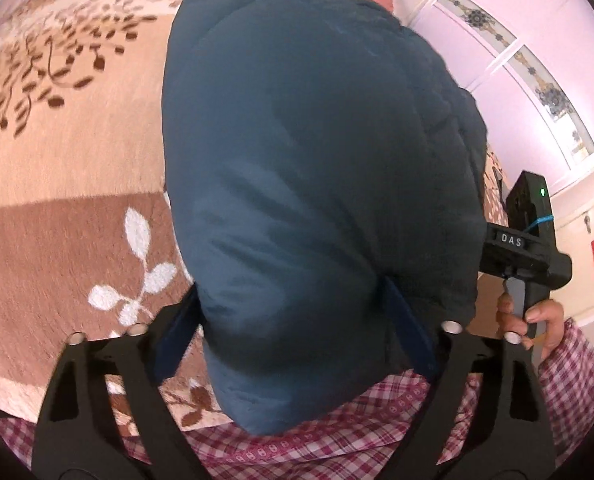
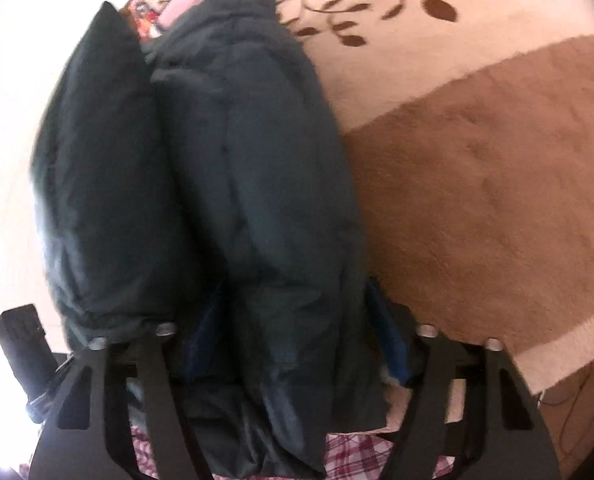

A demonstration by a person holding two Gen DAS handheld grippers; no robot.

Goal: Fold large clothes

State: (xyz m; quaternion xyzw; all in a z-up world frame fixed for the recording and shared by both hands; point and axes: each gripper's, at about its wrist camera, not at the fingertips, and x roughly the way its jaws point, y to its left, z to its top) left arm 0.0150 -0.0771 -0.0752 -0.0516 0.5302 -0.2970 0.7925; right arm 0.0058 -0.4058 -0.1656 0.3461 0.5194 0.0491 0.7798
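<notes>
— Floral blanket (image 1: 77, 168) underneath; what's held above it?
— Both tongs, left gripper (image 1: 293, 344) and right gripper (image 2: 293, 344), are clamped on the puffy jacket (image 1: 317, 180), lifted off the blanket, probably to let it hang straight for folding.

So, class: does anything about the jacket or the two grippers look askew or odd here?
Nothing is damaged or spilled. The dark blue padded jacket hangs bunched between both grippers, left gripper and right gripper, above the floral blanket, not yet laid flat.
</notes>
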